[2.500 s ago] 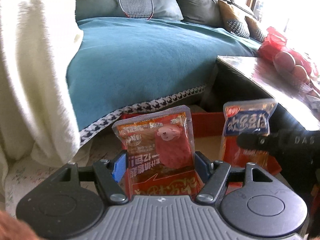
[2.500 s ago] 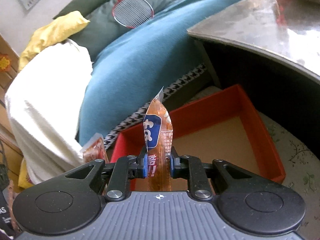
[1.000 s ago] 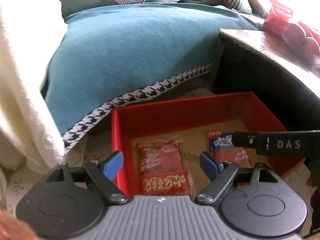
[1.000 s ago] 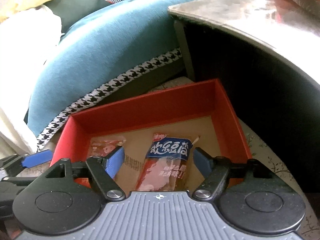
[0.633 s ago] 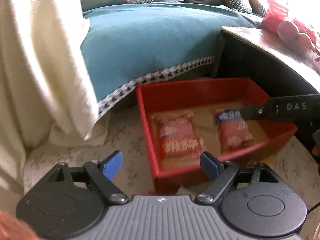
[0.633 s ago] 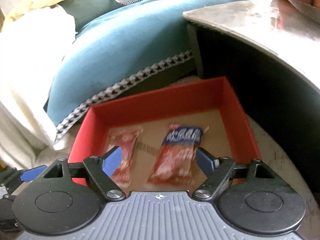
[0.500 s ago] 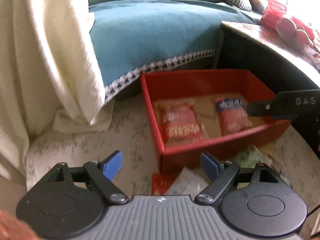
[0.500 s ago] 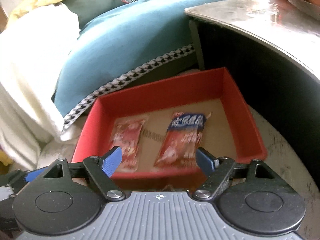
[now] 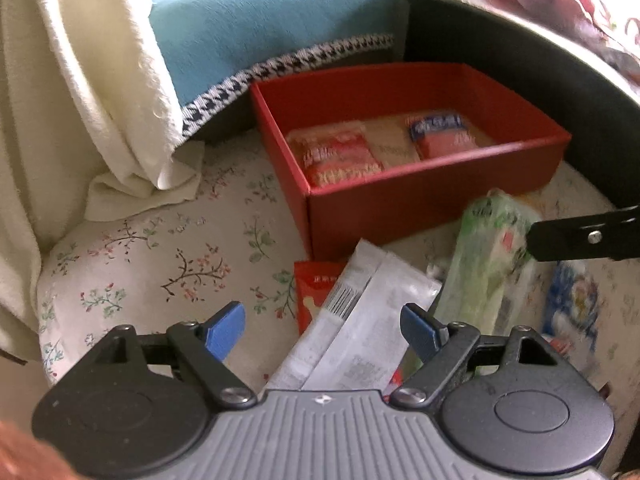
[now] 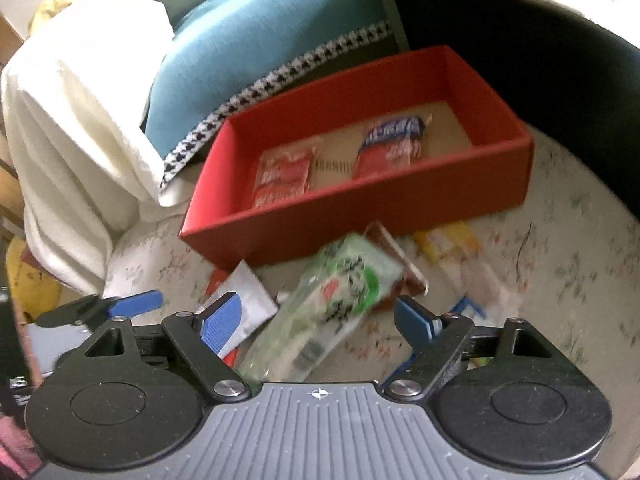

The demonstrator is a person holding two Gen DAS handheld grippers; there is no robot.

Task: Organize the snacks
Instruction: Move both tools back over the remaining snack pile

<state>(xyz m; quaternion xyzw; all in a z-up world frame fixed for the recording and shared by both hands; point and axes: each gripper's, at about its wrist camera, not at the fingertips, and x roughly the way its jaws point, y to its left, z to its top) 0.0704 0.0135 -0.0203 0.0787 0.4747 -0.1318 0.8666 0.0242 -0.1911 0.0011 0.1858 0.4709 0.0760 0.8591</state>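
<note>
**Two packets boxed, loose snacks still outside; both grippers empty**

Left wrist view. The red box (image 9: 408, 204) sits on a floral-patterned surface (image 9: 160, 256), against the teal sofa cover (image 9: 272, 20) and beside a dark table (image 9: 520, 92). Two snacks lie flat on its floor, side by side and apart: a red packet (image 9: 340, 154) towards the left wall and a blue-topped packet (image 9: 442, 134) to its right. Laid flat this way, they leave floor space for more. Outside the box, just in front of its near wall, loose snacks lie in a pile: a white sachet (image 9: 360, 320) overlapping a small red packet (image 9: 316, 284), a green packet (image 9: 492, 264) beside them, and a blue-printed packet (image 9: 568, 296), blurred. The left gripper (image 9: 322, 324) is released, its fingers spread wide and pressing on nothing; the white sachet lies below the gap between them. I judge this the likely next pick.

Right wrist view. The same box (image 10: 360, 216) shows both packets inside. The green packet (image 10: 332, 300) lies tilted just in front of the box, below the gap of the right gripper (image 10: 318, 322). Its jaws have just been opening and now stand wide, with nothing held between them. A yellow wrapper (image 10: 448, 244) lies near the box's front wall. The left gripper's blue finger (image 10: 134, 304) shows at the left edge.
</note>
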